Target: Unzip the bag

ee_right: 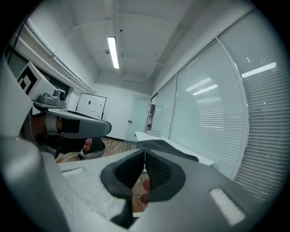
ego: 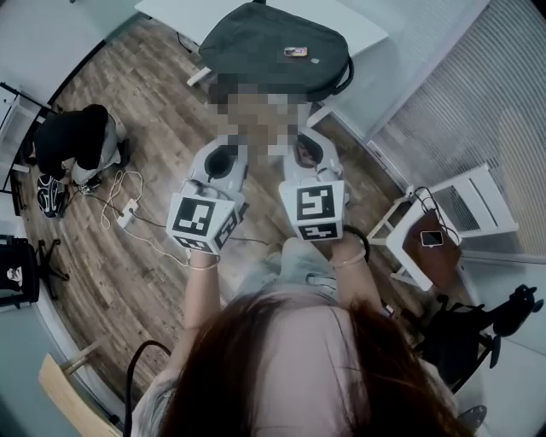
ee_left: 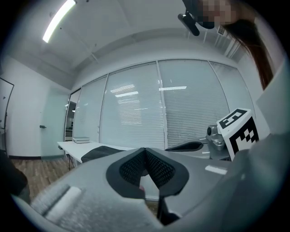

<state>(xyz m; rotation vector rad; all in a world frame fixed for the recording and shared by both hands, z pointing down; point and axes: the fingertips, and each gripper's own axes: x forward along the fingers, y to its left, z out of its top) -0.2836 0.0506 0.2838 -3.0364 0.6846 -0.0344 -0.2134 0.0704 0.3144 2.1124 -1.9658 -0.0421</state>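
A dark grey bag lies flat on a white table ahead of me, with a small label on its top. Both grippers are held side by side in the air, short of the table and pointing at the bag. The left gripper is shut with nothing between its pads. The right gripper is also shut and empty. The left gripper view shows its closed jaw tips, with the bag low on the table behind. In the right gripper view the closed tips sit just before the bag.
A person in black crouches on the wood floor at the left, near cables and a power strip. A white chair with a phone on it stands at the right. Blinds cover the glass wall.
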